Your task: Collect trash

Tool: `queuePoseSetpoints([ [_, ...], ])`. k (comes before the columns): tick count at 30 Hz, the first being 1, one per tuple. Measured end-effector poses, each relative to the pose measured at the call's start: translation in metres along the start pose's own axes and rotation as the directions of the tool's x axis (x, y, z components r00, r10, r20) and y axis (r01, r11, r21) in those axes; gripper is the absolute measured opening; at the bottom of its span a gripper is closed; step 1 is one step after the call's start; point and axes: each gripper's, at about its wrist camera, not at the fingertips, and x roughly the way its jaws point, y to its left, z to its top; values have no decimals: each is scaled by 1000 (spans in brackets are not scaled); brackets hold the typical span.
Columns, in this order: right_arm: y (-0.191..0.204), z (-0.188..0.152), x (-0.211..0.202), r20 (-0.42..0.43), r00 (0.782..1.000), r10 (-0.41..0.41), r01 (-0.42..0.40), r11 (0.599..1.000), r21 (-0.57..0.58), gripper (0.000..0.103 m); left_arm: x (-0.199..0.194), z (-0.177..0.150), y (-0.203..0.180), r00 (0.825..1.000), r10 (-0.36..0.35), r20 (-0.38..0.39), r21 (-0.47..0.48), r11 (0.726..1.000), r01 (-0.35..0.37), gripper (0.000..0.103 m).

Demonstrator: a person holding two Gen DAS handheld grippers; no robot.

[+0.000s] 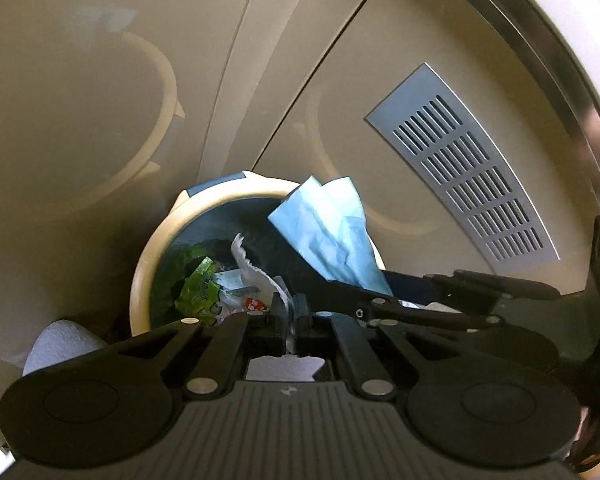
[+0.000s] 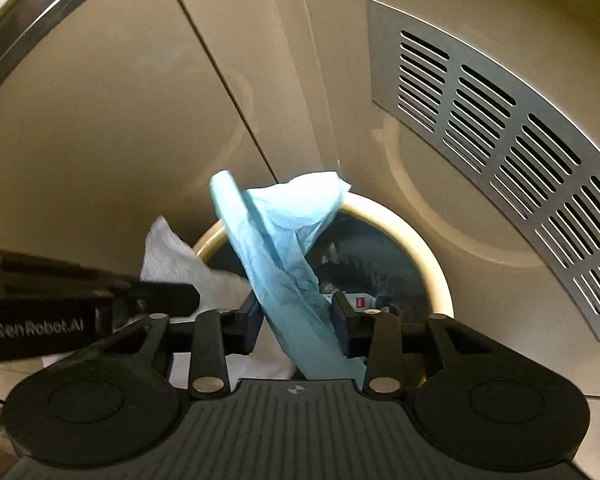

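Observation:
A round bin with a cream rim (image 1: 140,276) stands against a beige cabinet; it also shows in the right wrist view (image 2: 436,264). It holds a green wrapper (image 1: 198,292) and other scraps. My left gripper (image 1: 290,316) is shut on a white paper (image 1: 260,276) just above the bin's near rim. My right gripper (image 2: 296,316) is open, and a crumpled light blue tissue (image 2: 284,248) hangs between its fingers over the bin. The tissue (image 1: 332,228) and the right gripper (image 1: 440,300) show at the right in the left wrist view. The white paper (image 2: 168,260) shows at the left.
A metal vent grille (image 1: 468,172) sits in the cabinet door right of the bin, and it also shows in the right wrist view (image 2: 500,152). A white cloth-like thing (image 1: 60,340) lies left of the bin.

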Motion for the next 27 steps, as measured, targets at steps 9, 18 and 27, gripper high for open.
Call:
queuePoseSetpoints([
  [9,-13,2,-13,17,1000,-15,14,997,79,65,-19,-2,16,998,14,61,-96,995,-8,92],
  [18,-21,-14,-73,81,997,-15,8,997,79,70,-80,-22,-1,986,36,163,-34,999,-31,101],
  [27,0,-52,-154,170,985,12,-7,1000,-30,82,-151,-66,-33,937,73,341,71,992,-103,103],
])
